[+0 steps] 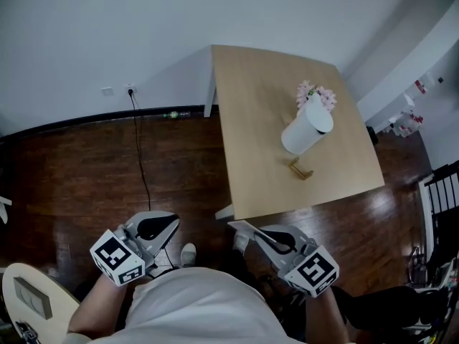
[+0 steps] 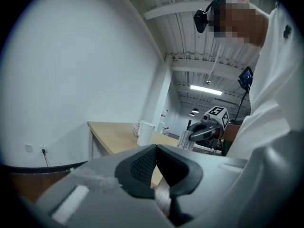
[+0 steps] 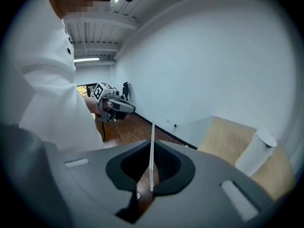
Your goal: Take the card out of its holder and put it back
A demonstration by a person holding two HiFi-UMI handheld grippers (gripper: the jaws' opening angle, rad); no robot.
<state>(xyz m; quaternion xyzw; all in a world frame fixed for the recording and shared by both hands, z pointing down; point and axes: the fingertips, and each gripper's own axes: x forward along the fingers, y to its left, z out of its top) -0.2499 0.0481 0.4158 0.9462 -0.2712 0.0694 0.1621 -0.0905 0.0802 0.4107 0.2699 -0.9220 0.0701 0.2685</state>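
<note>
The small brass card holder (image 1: 302, 169) stands near the front edge of the wooden table (image 1: 265, 106), just in front of a white vase (image 1: 307, 127) with pink flowers. My right gripper (image 1: 252, 233) (image 3: 152, 148) hovers off the table's front left corner, shut on a thin white card (image 1: 237, 226) (image 3: 152, 141), which shows edge-on between its pads. My left gripper (image 1: 166, 222) (image 2: 156, 148) hangs over the dark wood floor further left, its pads together with nothing between them. In the left gripper view the right gripper (image 2: 192, 136) carries the card (image 2: 185, 139).
A black cable (image 1: 138, 145) runs from a wall socket across the floor. A round pale tabletop (image 1: 29, 299) is at the bottom left. White shelving (image 1: 439, 196) and dark gear stand to the right of the table. The person's shoe (image 1: 188, 253) is between the grippers.
</note>
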